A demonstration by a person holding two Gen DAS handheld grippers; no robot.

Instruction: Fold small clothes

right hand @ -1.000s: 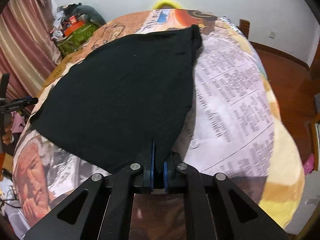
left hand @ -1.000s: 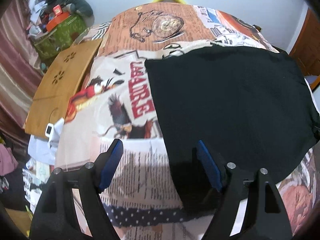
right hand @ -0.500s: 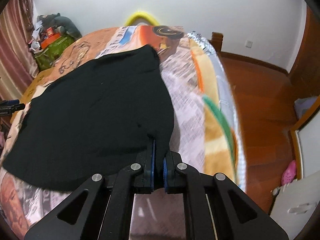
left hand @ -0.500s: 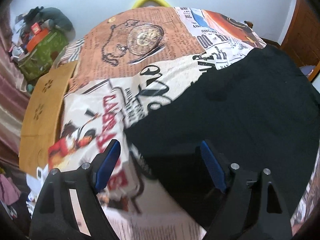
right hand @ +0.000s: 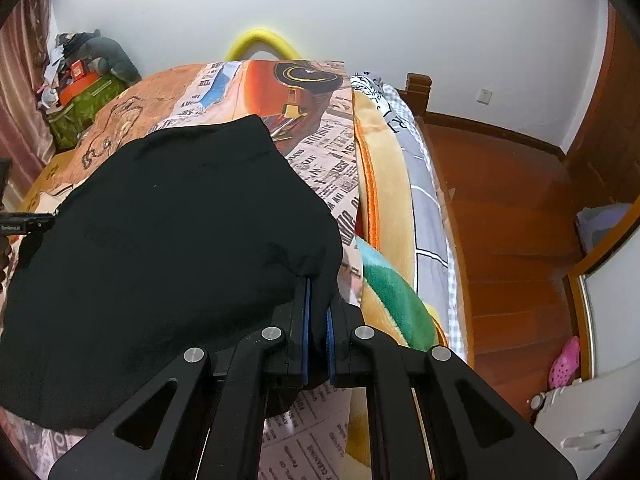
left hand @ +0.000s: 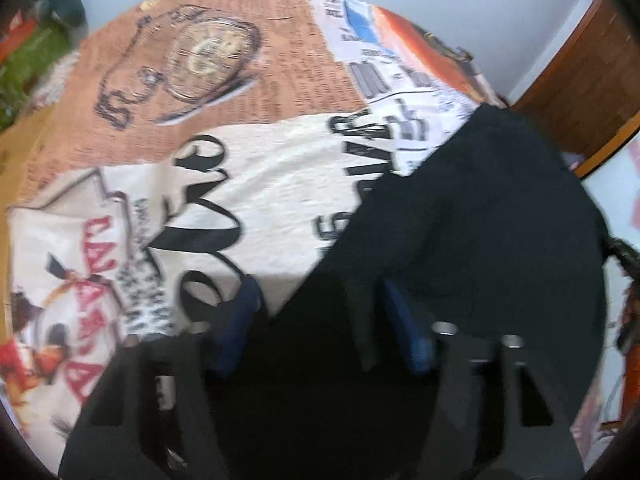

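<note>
Right now a black garment [right hand: 160, 248] is lying spread over a bed covered by a printed blanket [right hand: 336, 168], with newspaper text, a pocket watch drawing and red lettering on it. The garment is covering the middle of the bed, and its far corner is reaching toward the head end, where a yellow curved bar [right hand: 262, 42] is showing against the white wall.

The right gripper [right hand: 316, 304] is clenched on a bunched corner of the garment near the bed's right edge; black cloth is filling the narrow gap between its blue pads [right hand: 306, 320], and the fabric is puckering into small folds just beyond the tips.

The left gripper [left hand: 320, 320], seen through a blurred view, is hanging over the garment's edge on the bed's left side. Its jaws are closing, with the dark cloth lying between the two blue pads [left hand: 236, 324], but the pads are standing apart and are not pressing on the cloth; the left pad is sitting over bare blanket just beside the cloth's edge.

Beyond the bed's right edge a wooden floor [right hand: 500, 208] is showing, with a pink shoe [right hand: 564, 362] lying near a white door.
</note>
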